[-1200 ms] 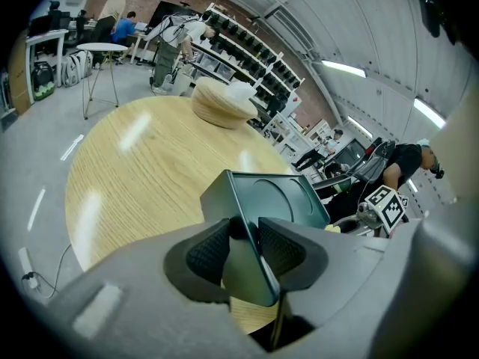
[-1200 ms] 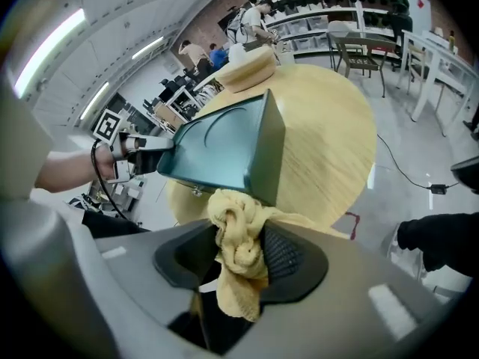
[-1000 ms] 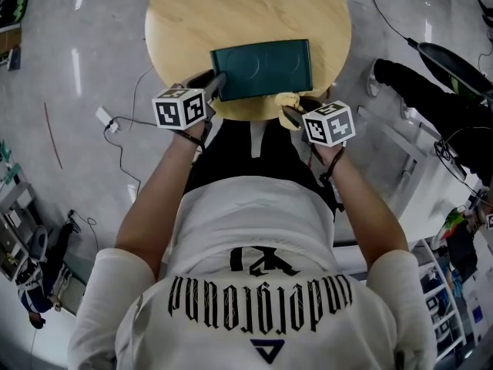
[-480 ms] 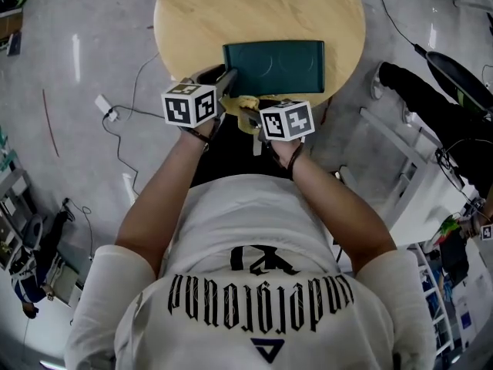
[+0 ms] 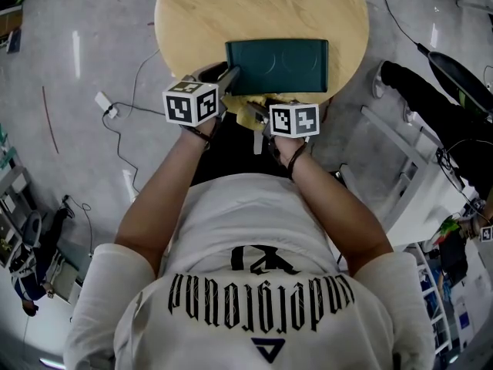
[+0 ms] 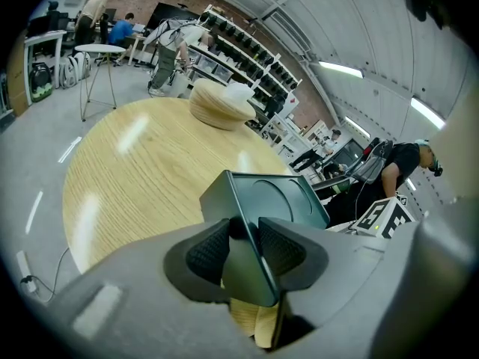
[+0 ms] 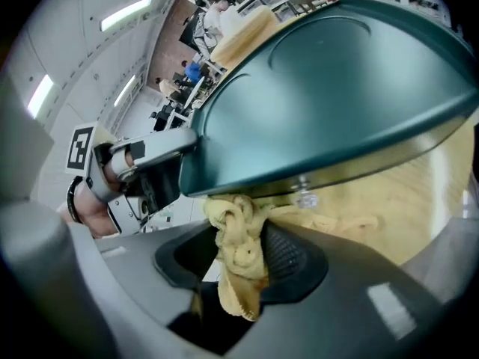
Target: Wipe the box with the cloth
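A dark green box (image 5: 277, 65) lies near the front edge of the round wooden table (image 5: 200, 14). My left gripper (image 5: 229, 79) is shut on the box's near left corner; in the left gripper view that corner of the box (image 6: 251, 226) sits pinched between the pads. My right gripper (image 5: 256, 116) is shut on a yellow cloth (image 5: 253, 111) and holds it against the box's front side, close to the left gripper. In the right gripper view the cloth (image 7: 239, 253) is bunched between the jaws, pressed up under the box (image 7: 329, 88).
A seated person in black (image 5: 431, 91) is at the right of the table. A white plug and cable (image 5: 108, 114) lie on the grey floor at the left. Shelves and white frames (image 5: 431, 206) stand at the right.
My right gripper has moved left along the box's front side with the cloth, from the right corner toward the left gripper, and rolled. The left gripper has kept its hold.
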{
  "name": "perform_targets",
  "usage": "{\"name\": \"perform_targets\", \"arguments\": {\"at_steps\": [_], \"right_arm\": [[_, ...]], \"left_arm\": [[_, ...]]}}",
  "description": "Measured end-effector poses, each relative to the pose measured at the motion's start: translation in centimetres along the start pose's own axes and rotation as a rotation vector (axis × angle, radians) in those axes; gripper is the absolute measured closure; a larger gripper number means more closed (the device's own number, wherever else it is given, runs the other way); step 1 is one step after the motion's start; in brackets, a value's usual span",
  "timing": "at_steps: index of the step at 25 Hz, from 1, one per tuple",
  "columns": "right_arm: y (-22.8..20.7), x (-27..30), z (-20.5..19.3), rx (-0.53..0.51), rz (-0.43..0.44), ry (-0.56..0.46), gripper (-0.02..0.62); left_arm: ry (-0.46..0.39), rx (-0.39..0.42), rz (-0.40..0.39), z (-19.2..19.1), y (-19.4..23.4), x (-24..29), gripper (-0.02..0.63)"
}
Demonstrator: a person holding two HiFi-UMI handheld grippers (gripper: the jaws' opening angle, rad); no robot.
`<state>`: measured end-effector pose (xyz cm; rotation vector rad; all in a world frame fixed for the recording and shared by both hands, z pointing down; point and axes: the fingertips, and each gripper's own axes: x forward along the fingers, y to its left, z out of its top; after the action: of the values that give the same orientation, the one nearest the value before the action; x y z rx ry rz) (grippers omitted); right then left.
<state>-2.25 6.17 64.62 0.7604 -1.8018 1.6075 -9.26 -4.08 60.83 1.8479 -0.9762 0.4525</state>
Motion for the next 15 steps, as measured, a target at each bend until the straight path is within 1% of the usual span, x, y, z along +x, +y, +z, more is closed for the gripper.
{"name": "perform_targets", "arguments": {"at_steps": [5, 11, 15], "right_arm": [[-2.7, -2.0, 0.2, 0.063, -0.030, -0.051, 0.423], [-5.2, -5.4, -0.6, 0.030, -0.062, -0.036, 0.423], [-8.2, -8.0, 0.6, 0.045, -0.108, -0.085, 0.423]], "left_arm": [[0.004, 0.003, 0.006, 0.1, 0.2, 0.0, 0.469], [0.003, 0.005, 0.018, 0.1, 0.0, -0.2, 0.469], [0.002, 0.008, 0.023, 0.1, 0.1, -0.4, 0.469]]}}
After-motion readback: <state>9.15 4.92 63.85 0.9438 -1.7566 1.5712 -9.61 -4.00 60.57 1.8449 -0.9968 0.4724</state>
